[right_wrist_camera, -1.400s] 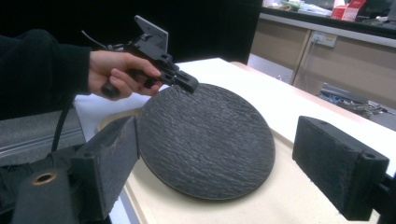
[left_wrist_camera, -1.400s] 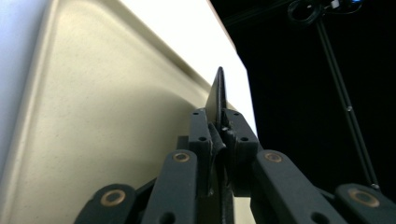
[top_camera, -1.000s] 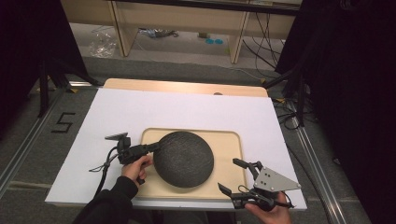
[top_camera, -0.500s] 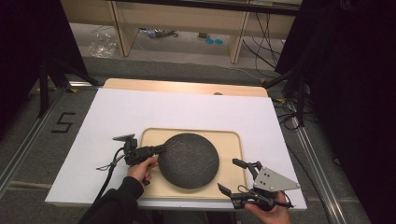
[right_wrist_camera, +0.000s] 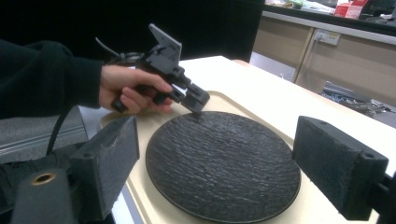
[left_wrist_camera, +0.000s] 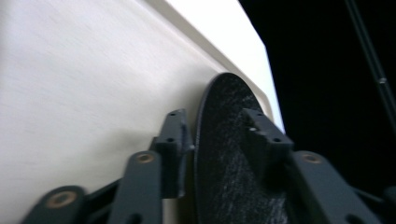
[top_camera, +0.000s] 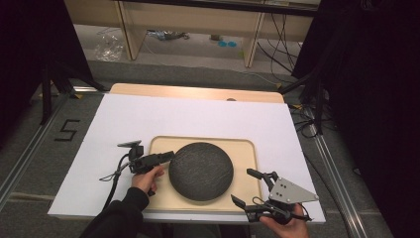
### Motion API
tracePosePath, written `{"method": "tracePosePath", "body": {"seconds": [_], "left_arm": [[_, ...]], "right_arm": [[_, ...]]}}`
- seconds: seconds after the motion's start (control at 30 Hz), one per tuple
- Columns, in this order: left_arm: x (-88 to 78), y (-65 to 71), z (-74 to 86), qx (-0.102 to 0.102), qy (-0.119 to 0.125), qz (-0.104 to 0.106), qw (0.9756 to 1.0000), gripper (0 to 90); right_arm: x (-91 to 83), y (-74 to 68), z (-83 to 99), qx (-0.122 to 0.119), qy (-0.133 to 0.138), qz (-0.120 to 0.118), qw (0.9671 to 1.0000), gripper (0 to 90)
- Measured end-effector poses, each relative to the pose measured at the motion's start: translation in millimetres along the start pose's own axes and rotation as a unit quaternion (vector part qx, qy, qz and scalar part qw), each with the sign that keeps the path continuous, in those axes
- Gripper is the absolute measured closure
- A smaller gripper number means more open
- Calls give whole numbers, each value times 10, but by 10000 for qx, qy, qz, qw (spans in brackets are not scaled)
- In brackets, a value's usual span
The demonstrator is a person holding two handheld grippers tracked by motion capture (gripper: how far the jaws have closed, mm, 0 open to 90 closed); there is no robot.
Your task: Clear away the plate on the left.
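Since the earlier frame your left gripper (top_camera: pixel 166 156) has slid a little toward you along the left edge of the dark plate (top_camera: pixel 201 170), and its jaws have just been opening. They now straddle the plate's rim: in the left gripper view one pad sits under the rim against the tray and the other stands above the plate's rough top, with a gap showing, so the grip looks loosened rather than clenched. In the right gripper view your left hand (right_wrist_camera: pixel 133 88) wraps the gripper's handle, and its tips meet the far rim of the plate. The plate lies flat in the middle of the pale wooden tray (top_camera: pixel 247 148), which rests on the white sheet (top_camera: pixel 148 119) covering the worktop (top_camera: pixel 198 92). Your right gripper (top_camera: pixel 251 186) is at the tray's near right corner, just beside the plate but apart from it, jaws spread wide with nothing between them. Your right hand (top_camera: pixel 285 225) holds it at the worktop's near edge, the grey three-cornered plate (top_camera: pixel 292 191) on top.
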State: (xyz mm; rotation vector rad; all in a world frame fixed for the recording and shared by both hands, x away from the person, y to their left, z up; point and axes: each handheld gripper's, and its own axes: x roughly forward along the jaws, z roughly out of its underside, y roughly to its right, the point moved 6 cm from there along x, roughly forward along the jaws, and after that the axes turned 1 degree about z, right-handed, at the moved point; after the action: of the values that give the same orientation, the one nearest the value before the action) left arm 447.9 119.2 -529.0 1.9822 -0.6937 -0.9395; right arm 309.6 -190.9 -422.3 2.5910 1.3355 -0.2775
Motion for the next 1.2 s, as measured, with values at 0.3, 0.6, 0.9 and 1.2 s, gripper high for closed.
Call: {"method": "tracePosePath", "body": {"seconds": [0.3, 0.6, 0.9, 1.2], "left_arm": [[-247, 38, -117, 254, 65, 44, 9996, 396], [-431, 56, -180, 552, 97, -95, 9984, 299], [-598, 109, -232, 842, 239, -3, 9962, 269], [-817, 115, -280, 1079, 318, -33, 9936, 264]], "right_arm": [[5, 2, -3, 17, 22, 30, 10000, 158], [5, -2, -7, 11, 12, 13, 10000, 158], [2, -2, -2, -4, 3, 2, 10000, 158], [9, -9, 0, -19, -4, -1, 10000, 158]]}}
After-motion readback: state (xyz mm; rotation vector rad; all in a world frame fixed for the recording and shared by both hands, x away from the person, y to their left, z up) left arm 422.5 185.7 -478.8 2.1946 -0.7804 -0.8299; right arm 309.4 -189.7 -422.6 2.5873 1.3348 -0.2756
